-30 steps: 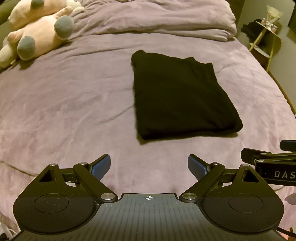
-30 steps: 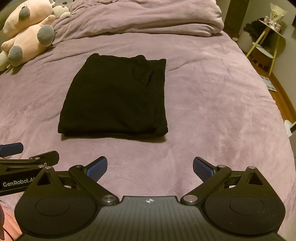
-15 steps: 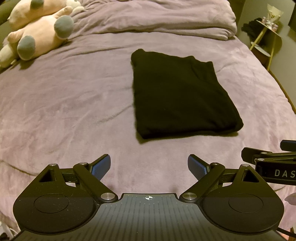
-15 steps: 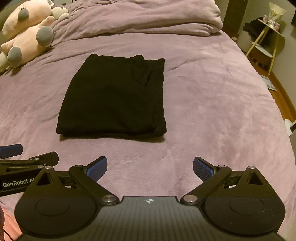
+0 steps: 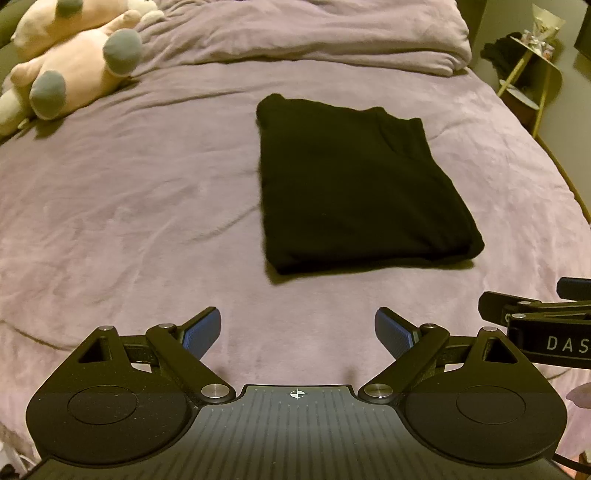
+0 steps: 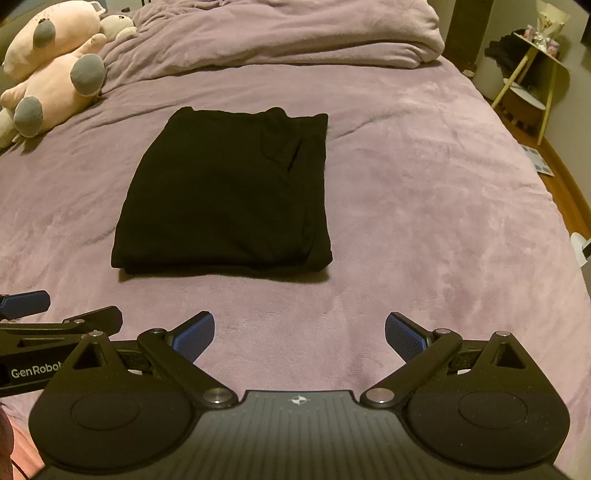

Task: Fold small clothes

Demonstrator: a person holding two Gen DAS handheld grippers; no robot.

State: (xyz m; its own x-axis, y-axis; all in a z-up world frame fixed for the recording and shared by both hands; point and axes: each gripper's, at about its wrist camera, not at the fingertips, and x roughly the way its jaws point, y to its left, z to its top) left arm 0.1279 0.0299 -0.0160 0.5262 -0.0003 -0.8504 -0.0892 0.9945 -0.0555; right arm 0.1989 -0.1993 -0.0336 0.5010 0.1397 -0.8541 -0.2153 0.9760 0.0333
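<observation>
A black garment [image 5: 354, 184] lies folded into a flat rectangle on the purple bed cover [image 5: 129, 206]; it also shows in the right wrist view [image 6: 229, 195]. My left gripper [image 5: 297, 332] is open and empty, held above the cover short of the garment's near edge. My right gripper [image 6: 299, 336] is open and empty too, likewise short of the near edge. Each gripper shows at the side of the other's view: the right one [image 5: 535, 317] and the left one [image 6: 55, 325].
A pink plush toy [image 5: 74, 62] lies at the far left of the bed, also in the right wrist view [image 6: 55, 70]. A bunched purple duvet [image 5: 314, 33] lies across the head. A small side table [image 6: 532, 74] stands off the bed's right edge, above a wooden floor.
Both views have shifted very slightly; the garment sits a touch lower and nearer in frame. Both grippers stay open and nothing was grasped.
</observation>
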